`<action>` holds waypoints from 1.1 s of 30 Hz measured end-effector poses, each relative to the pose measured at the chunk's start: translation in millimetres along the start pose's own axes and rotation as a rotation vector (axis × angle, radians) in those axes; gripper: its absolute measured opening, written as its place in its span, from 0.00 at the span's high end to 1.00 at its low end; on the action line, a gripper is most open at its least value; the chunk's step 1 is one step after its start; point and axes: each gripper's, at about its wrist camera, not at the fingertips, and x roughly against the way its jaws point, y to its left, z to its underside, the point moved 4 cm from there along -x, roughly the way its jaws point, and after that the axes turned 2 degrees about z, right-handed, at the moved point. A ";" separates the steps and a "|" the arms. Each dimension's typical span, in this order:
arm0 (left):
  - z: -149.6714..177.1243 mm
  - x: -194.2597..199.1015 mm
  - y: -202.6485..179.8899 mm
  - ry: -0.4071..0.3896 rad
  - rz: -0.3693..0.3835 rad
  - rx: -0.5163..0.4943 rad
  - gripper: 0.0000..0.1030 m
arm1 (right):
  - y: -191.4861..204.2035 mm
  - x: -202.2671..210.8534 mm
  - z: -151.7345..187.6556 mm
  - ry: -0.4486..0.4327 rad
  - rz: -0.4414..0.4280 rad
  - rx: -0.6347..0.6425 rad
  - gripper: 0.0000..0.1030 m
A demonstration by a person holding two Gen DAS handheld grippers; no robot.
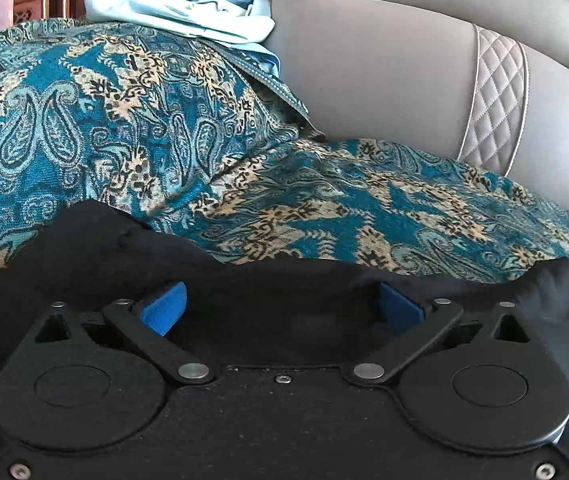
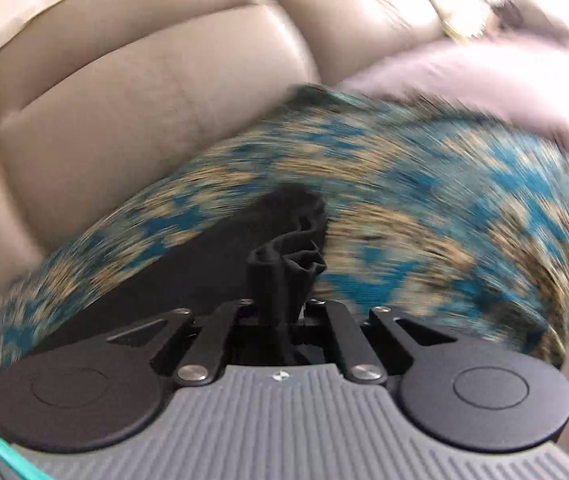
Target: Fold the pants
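The black pants (image 1: 96, 248) are lying on a blue patterned blanket (image 1: 144, 120) that is covering a beige sofa (image 1: 384, 80). The left gripper (image 1: 280, 306) is hovering over the pants with its blue fingers (image 1: 164, 306) standing wide apart and nothing pressed between them. The right gripper (image 2: 284, 304) is clamping a bunched fold of the pants (image 2: 284, 256). Light blue clothes (image 1: 188, 12) are lying farther back.
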 end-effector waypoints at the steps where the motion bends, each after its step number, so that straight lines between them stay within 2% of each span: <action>1: 0.8 -0.7 -1.0 -0.007 -0.005 -0.009 0.00 | 28.4 5.8 6.1 -0.011 -0.014 0.083 0.94; 3: 1.8 -0.6 -1.3 -0.012 0.001 -0.009 0.00 | 82.1 17.5 21.2 -0.029 -0.064 0.204 0.94; 6: 1.8 0.0 2.7 -0.017 0.039 0.015 0.00 | 177.3 45.6 61.5 -0.037 -0.207 0.370 0.94; 10: 2.5 2.4 3.5 -0.025 0.056 0.021 0.00 | 290.4 100.2 147.3 -0.033 -0.445 0.611 0.94; 13: 2.9 3.2 4.6 -0.030 0.065 0.030 0.00 | 338.1 139.3 212.3 -0.042 -0.565 0.760 0.94; 15: 2.8 3.1 5.1 -0.032 0.071 0.034 0.00 | 351.8 156.8 244.7 -0.053 -0.590 0.825 0.94; 18: 2.9 3.0 4.1 -0.031 0.070 0.031 0.00 | 360.5 175.1 268.2 -0.139 -0.549 0.902 0.93; 25: 2.8 2.7 3.4 -0.030 0.069 0.030 0.00 | 350.4 190.7 275.2 -0.151 -0.555 0.945 0.92; 26: 2.9 2.8 3.4 -0.030 0.068 0.030 0.00 | 351.0 191.0 276.7 -0.157 -0.558 0.961 0.87; 28: 3.1 3.9 3.1 -0.029 0.063 0.032 0.00 | 350.5 196.0 282.2 -0.153 -0.594 0.985 0.69; 29: 2.9 6.3 3.5 -0.029 0.059 0.035 0.00 | 347.8 199.6 282.8 -0.153 -0.610 0.986 0.55; 30: 2.9 9.8 4.1 -0.031 0.059 0.045 0.01 | 345.1 203.2 285.0 -0.142 -0.630 0.989 0.45; 33: 4.2 26.4 7.4 -0.033 0.110 0.110 0.02 | 328.4 214.5 279.9 -0.112 -0.717 0.969 0.26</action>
